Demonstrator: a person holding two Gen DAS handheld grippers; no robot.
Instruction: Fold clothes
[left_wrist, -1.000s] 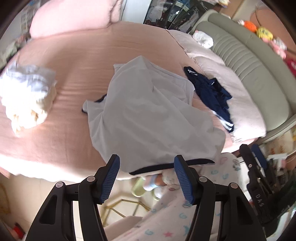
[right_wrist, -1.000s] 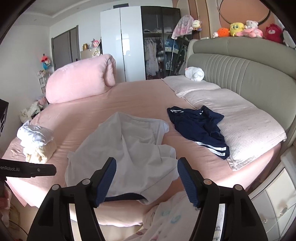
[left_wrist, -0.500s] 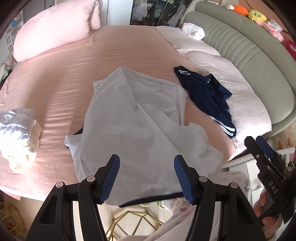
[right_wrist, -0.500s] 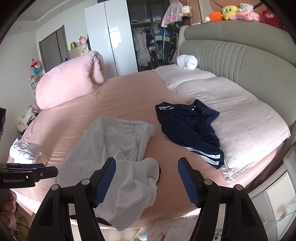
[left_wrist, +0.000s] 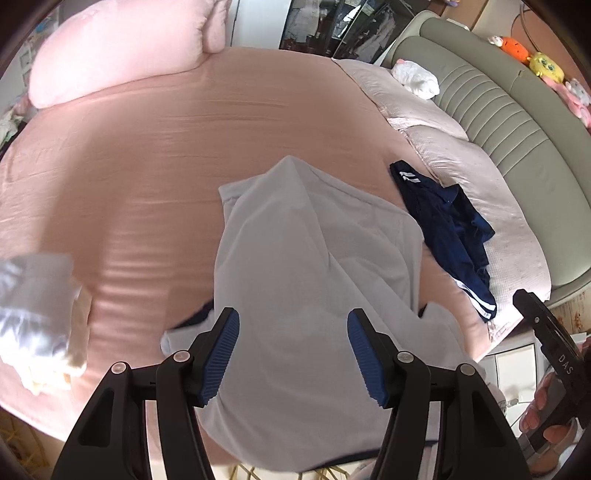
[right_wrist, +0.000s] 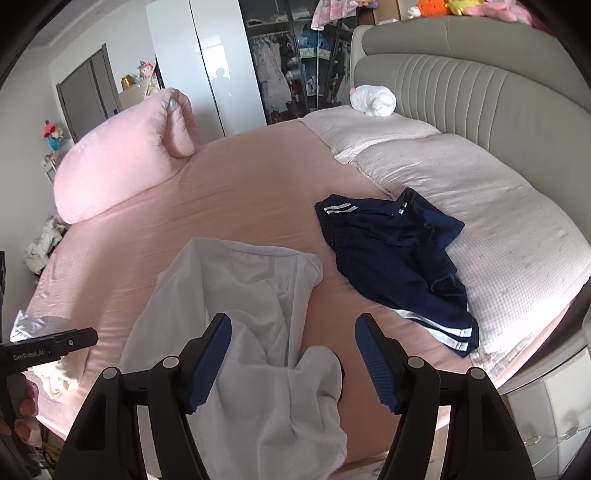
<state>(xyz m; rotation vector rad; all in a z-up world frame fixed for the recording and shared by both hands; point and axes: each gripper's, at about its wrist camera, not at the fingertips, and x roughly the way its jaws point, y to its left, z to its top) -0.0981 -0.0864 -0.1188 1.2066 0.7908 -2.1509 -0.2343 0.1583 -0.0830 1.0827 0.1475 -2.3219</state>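
Grey shirt spreads wide; only right wrist shows wardrobe.

Lying crumpled on the pink bed sheet, a pale grey T-shirt with dark trim, bunching into loose ridges and spilling its lower hem over the near edge of the mattress, one short sleeve curling up at the right side; resting just beside it to the right, a navy pair of shorts with white stripes, rumpled, draping partly onto the pale quilted cover; sitting well apart at the left edge, a white and cream bundle of clothes, heaped and blurring
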